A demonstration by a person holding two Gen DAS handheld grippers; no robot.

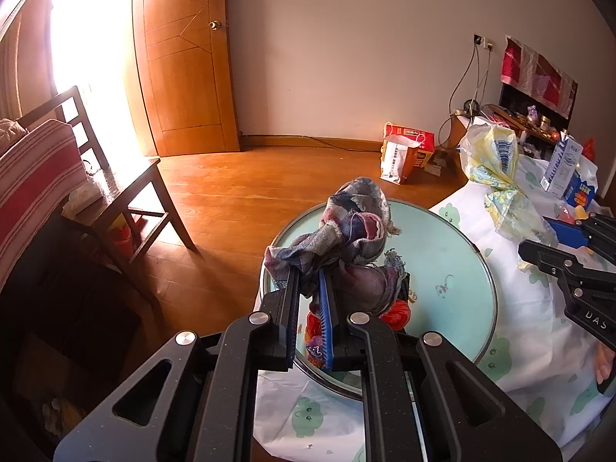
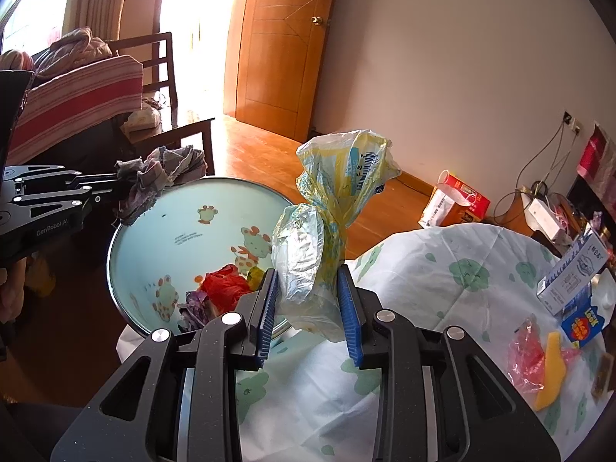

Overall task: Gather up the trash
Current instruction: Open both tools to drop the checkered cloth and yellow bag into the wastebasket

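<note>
My left gripper is clamped narrow on a frayed plaid rag, held above the rim of the pale-green bin. My right gripper pinches a crumpled plastic bag upright over the bin's edge and the covered table. Red trash lies in the bin at 9 o'clock of the bag.

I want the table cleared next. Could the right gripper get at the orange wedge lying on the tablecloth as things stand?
Probably not yet: the right gripper is shut on the crumpled plastic bag. The orange wedge lies uncovered on the tablecloth nearby, so dropping the bag first should free the way.
</note>
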